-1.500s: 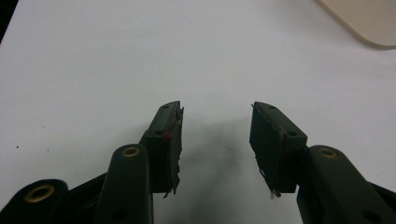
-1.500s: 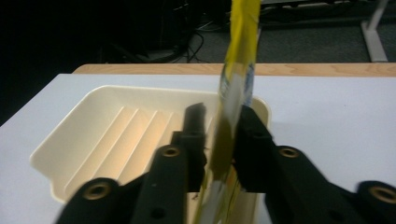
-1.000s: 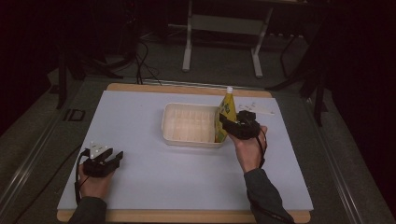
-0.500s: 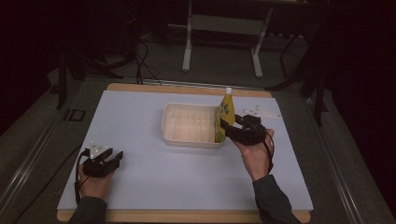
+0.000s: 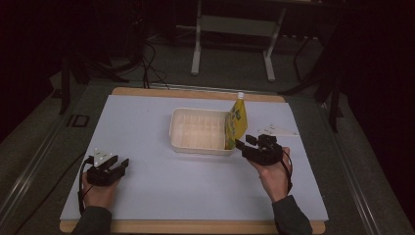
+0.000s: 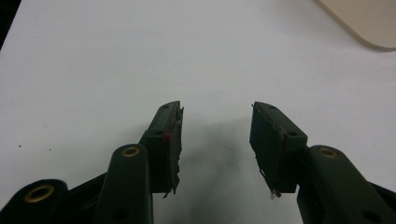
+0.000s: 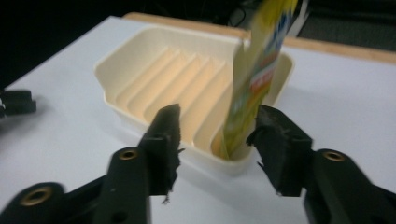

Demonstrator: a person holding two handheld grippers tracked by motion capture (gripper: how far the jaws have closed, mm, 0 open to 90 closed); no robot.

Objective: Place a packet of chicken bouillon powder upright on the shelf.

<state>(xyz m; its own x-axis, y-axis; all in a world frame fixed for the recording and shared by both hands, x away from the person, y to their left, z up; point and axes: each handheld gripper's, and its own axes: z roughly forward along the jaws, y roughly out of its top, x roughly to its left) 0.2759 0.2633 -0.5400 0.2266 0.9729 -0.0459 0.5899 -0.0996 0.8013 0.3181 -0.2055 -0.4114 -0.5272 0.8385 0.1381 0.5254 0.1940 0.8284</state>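
A: Looking from the left, the left gripper (image 5: 120,165) rests on the desk (image 5: 147,132), well to the left of the tray (image 5: 199,130) and nearer the person's edge. Its fingers (image 6: 164,135) stand wide with nothing between them, just bare white surface under them.

B: And the tray itself?

A: A cream, ribbed tray near the middle of the desk. The ribbed floor is bare apart from one thing: the yellow pouch (image 5: 236,122) with a white cap, standing upright in the tray's right end and leaning against the right wall.

B: So the pouch is already in?

A: I judge so. Its foot sits inside the rim, and in the right gripper view the pouch (image 7: 254,79) rises from the tray's corner (image 7: 233,161) on its own.

B: Is the right gripper holding it, then?

A: No. The right gripper (image 5: 243,143) sits just to the right of the tray, at its near right corner. Its fingers (image 7: 166,135) are spread and have just been closing a little from their widest. The pouch's lower edge shows in the gap between them but farther off, with neither pad pressing on it.

B: What is left?

A: Little that I can see. The placing looks done and the release too; what remains is likely drawing the right hand clear without knocking the pouch, which is tall and only propped by the wall. To the right of the tray, a small white scrap (image 5: 278,130) lies on the desk.
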